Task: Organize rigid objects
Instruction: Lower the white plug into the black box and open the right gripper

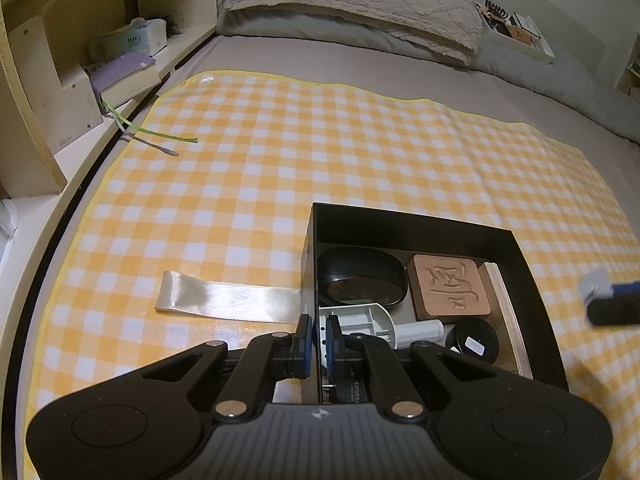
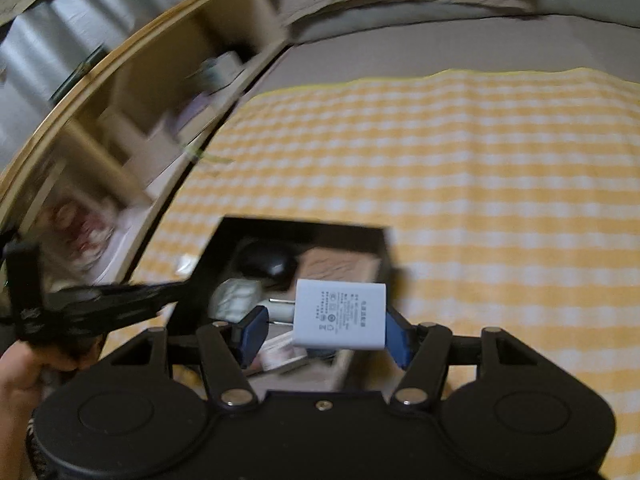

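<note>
Closest to the left wrist camera, the left gripper (image 1: 317, 334) has its blue-padded jaws drawn narrow on the near left wall of the black box (image 1: 520, 264), one finger outside and one inside, pinching the wall's edge. Inside the box lie a black oval case (image 1: 362, 280) at the back left, a carved wooden block (image 1: 451, 289) to its right, a thin plywood piece (image 1: 507, 312) standing along the right wall, a white plastic part (image 1: 360, 320) just ahead of the fingers and a small black round jar (image 1: 473, 340). The box sits on a yellow-and-white checked cloth (image 1: 280, 152), with a strip of pale satin ribbon (image 1: 228, 298) lying flat just left of it. In the right wrist view, which is motion-blurred, the right gripper (image 2: 322, 330) clamps a white USB charger plug (image 2: 340, 314) between its blue pads, prongs pointing left, held over the near end of the box.
</note>
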A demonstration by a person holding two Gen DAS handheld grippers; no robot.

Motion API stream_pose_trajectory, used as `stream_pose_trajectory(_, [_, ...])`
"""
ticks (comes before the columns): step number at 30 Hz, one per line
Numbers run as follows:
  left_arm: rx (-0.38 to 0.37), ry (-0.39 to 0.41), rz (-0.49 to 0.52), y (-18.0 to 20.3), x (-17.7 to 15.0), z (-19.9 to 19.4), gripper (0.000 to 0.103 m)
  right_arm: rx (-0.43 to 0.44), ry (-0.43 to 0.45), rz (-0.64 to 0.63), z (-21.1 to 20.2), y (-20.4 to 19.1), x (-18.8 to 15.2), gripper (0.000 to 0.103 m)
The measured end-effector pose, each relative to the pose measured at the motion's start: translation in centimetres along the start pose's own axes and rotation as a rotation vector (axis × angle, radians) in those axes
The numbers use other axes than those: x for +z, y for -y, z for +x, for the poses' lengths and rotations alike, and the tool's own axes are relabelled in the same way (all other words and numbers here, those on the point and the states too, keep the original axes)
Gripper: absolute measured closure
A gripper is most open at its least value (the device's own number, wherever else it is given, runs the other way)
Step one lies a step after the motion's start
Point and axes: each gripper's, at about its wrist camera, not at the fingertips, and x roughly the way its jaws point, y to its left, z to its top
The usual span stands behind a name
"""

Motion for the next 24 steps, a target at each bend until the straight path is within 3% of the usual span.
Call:
stream_pose_trajectory(11, [0.012,0.004,0.015,0.3,0.0,0.1,0.096,-0.071,-0.155,-0.011,4.8,-4.1,-2.5,0.041])
stream_pose_trajectory(20, [0.013,0.004,0.016,0.3,0.0,0.1,0.096,-0.127,-0.199,0.007,5.5,-4.1,-3.2,0.039])
stream_pose_trajectory(24, [0.013,0.003,0.015,0.3,0.0,0.2,0.096,-0.129,-0.207,0.023,5.5,-3.9,-3.2,0.031])
